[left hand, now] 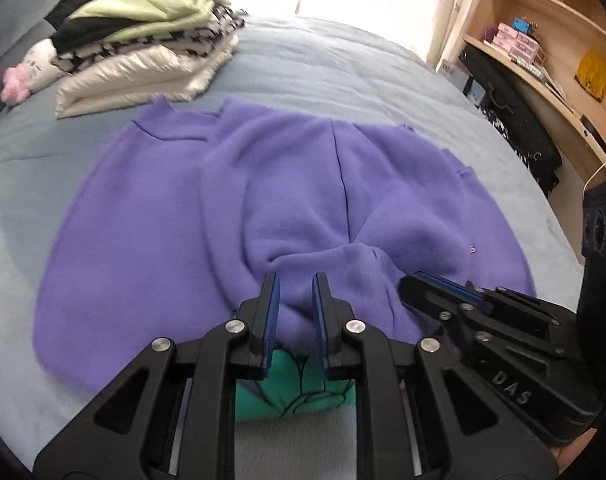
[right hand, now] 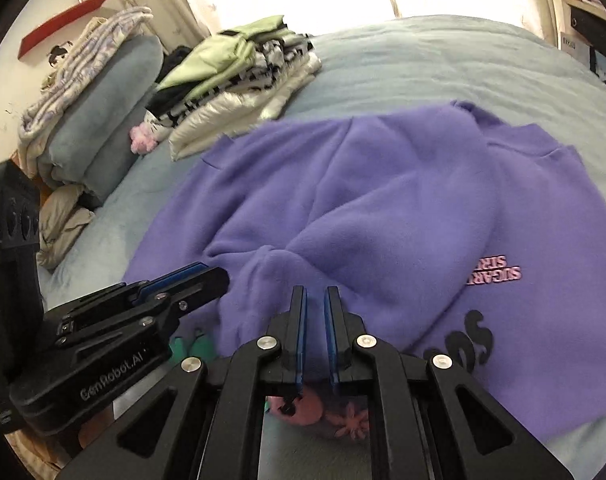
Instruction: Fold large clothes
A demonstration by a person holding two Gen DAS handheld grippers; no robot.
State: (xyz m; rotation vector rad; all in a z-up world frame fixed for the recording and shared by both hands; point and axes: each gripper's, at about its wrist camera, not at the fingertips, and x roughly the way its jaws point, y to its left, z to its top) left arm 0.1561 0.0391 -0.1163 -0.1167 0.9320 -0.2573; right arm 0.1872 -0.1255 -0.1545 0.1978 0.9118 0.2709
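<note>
A large purple fleece sweatshirt lies spread on the light blue bed, its near part bunched and lifted toward me. My left gripper is shut on a fold of that bunched fabric. My right gripper sits just to its right, its fingertips buried in the same cloth. In the right wrist view the sweatshirt shows pink lettering and black print at the lower right. There my right gripper pinches the near edge, and my left gripper lies close on the left.
A stack of folded clothes sits at the far left of the bed, a pink and white plush toy beside it. A wooden shelf unit stands on the right. A rolled grey-blue blanket lies at the left. Green printed cloth shows under the left gripper.
</note>
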